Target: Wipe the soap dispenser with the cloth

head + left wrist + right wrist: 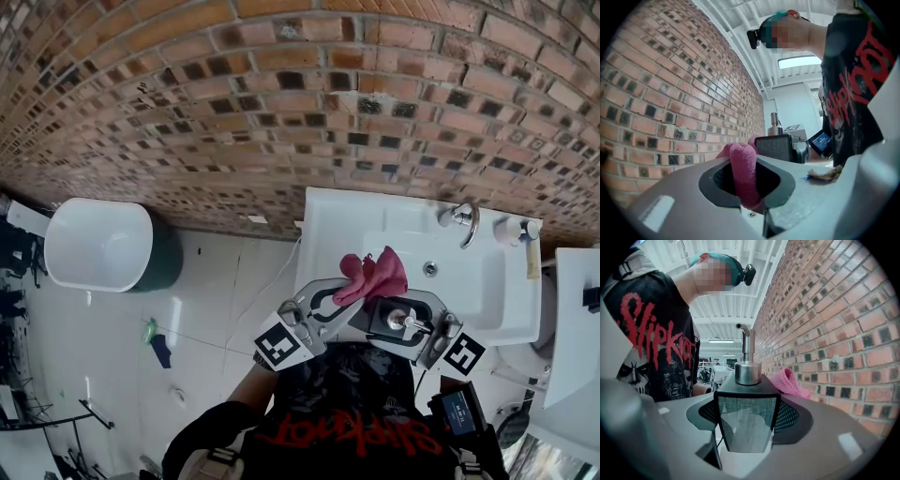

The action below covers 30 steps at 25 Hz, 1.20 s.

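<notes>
**Setting.** Brick wall [281,94] ahead of you, with the white sink [337,220] against it. Both grippers are held level above the sink's near edge, close to your chest.

**Right gripper** [746,423]. Its jaws stand fairly wide and are clamped on the flat sides of the soap dispenser [746,418]. The dark square body is upright and sits squarely between the pads. This is where the task's thing is: in your right-hand grip, lifted clear of the sink.

**Left gripper** [746,182]. Its jaws are nearly together, pinching a fold of the pink cloth [375,274]. The loose end bunches out past the tips towards the dispenser.

**Relation.** In the head view the cloth lies just beside the dispenser's far upper corner. The right gripper view shows it behind the body, on the wall side. I cannot confirm contact from any view.

**Step in hand (judgement).** Both items are secured and brought together, so wiping is either starting or about to start. No face of the dispenser looks covered by cloth yet.

**Next move calls for:**
- Press the bunched cloth flat against a free face of the body and drag it across. The pads hide two sides, so work on the top, the wall side and the near side.
- Brace the right grip against the push.
- Mind the metal pump [746,350], because the spout could snag the cloth.
</notes>
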Tool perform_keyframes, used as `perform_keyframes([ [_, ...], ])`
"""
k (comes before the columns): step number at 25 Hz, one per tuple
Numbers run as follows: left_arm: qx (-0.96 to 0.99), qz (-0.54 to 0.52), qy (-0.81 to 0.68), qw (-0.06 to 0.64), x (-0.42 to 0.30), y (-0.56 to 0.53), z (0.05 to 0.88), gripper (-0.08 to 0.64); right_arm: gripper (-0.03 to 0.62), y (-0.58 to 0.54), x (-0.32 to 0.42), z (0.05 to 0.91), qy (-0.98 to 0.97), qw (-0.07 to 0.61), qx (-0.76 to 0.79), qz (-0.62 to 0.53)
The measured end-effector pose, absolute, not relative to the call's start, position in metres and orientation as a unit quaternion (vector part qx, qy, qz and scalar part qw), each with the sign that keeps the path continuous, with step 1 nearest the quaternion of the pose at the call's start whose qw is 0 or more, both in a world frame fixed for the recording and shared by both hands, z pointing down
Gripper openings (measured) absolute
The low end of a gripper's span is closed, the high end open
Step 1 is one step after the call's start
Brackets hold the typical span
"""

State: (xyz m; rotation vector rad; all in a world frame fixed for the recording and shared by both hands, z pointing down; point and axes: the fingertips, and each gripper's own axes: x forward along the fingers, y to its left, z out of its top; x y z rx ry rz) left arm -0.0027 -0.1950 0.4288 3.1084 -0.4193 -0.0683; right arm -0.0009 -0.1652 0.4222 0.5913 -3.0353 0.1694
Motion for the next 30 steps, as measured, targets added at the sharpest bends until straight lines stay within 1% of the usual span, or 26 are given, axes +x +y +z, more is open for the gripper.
perform_keyframes([
  [11,0.989,0.003,-0.141,0.043,-0.007,-0.199,0.482,0.052,0.304,-0.163,0.007,0.421,-0.979,0.026,0.197,0.048],
  [13,0.988,0.014,-0.144,0.056,-0.01,-0.204,0.498,0.052,0.304,-0.16,0.007,0.419,-0.98,0.021,0.19,0.051],
  [16,0.987,0.032,-0.151,0.052,-0.012,-0.217,0.519,0.052,0.304,-0.15,0.002,0.411,-0.987,0.0,0.152,0.059],
  [18,0.987,0.031,-0.151,0.047,-0.01,-0.223,0.512,0.052,0.304,-0.141,-0.003,0.409,-0.99,-0.006,0.122,0.064],
  [20,0.989,0.011,-0.143,0.04,-0.007,-0.224,0.486,0.052,0.304,-0.135,-0.007,0.416,-0.992,0.008,0.108,0.068],
  [23,0.993,-0.02,-0.116,0.018,-0.001,-0.216,0.44,0.052,0.304,-0.139,-0.013,0.427,-0.99,0.026,0.12,0.07],
  [25,0.995,-0.034,-0.086,0.024,0.004,-0.206,0.417,0.052,0.304,-0.145,-0.014,0.43,-0.988,0.026,0.137,0.068],
  [28,0.997,-0.03,-0.042,0.05,0.012,-0.195,0.411,0.051,0.304,-0.15,-0.012,0.429,-0.986,0.026,0.148,0.065],
  [30,0.998,-0.005,-0.034,0.046,0.014,-0.195,0.425,0.051,0.304,-0.149,-0.007,0.428,-0.986,0.028,0.15,0.065],
])
